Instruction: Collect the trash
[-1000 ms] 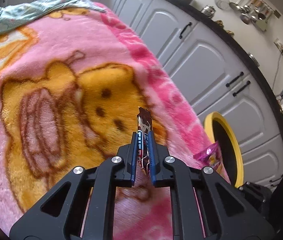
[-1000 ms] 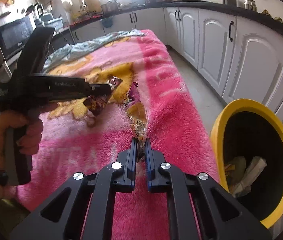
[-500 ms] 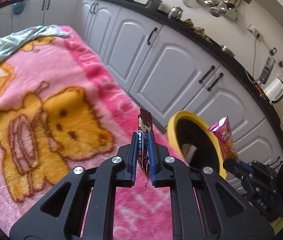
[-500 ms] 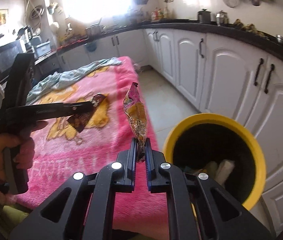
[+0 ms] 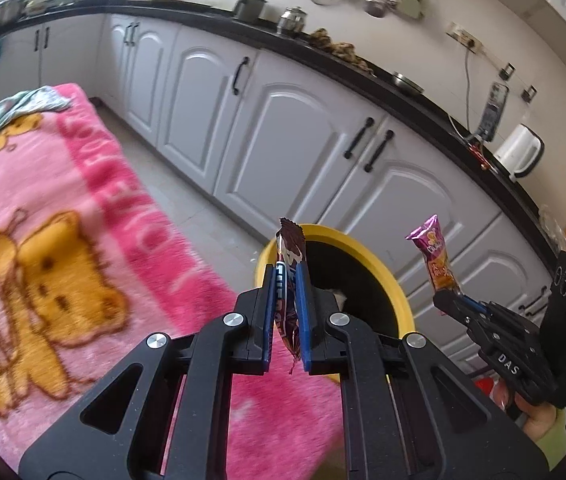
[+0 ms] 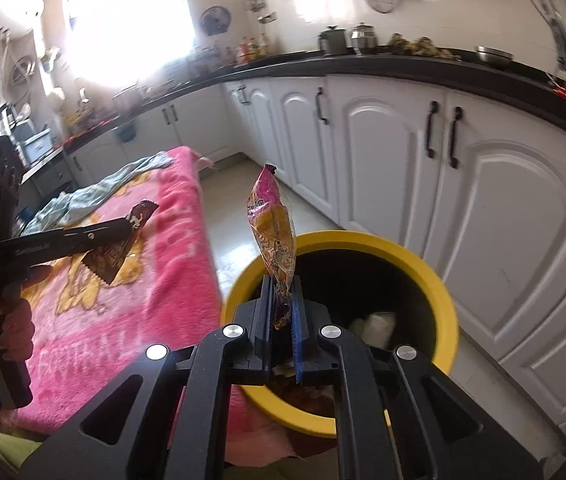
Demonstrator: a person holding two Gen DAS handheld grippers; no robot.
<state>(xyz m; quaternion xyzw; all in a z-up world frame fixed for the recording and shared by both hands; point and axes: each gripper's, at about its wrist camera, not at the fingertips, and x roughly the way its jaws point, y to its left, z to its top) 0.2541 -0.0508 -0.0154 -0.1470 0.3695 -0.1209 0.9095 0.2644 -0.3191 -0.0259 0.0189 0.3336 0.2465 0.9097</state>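
Fig. Two-handed drop into bin. L tongs [image 5: 287, 304] pinched narrow on a brown wrapper [image 5: 289, 256], which stands upright between the blue pads; R tongs [image 6: 281, 312] likewise clamped on a pink-orange snack bag [image 6: 273, 232]. Yellow bin [image 6: 439, 280] sits on the floor just beside the pink blanket [image 5: 95, 208], w/ trash already inside. From the R view the bag looks to be over the bin mouth; from the L view the wrapper appears at the near rim, not clearly past it. Judged step: release. To do it well: bring each tong tip fully inside the rim line, tilt tips down so wrappers slide off the pads, open one at a time, keep the tools apart. Risk: light foil may cling to a pad or drift onto the blanket.
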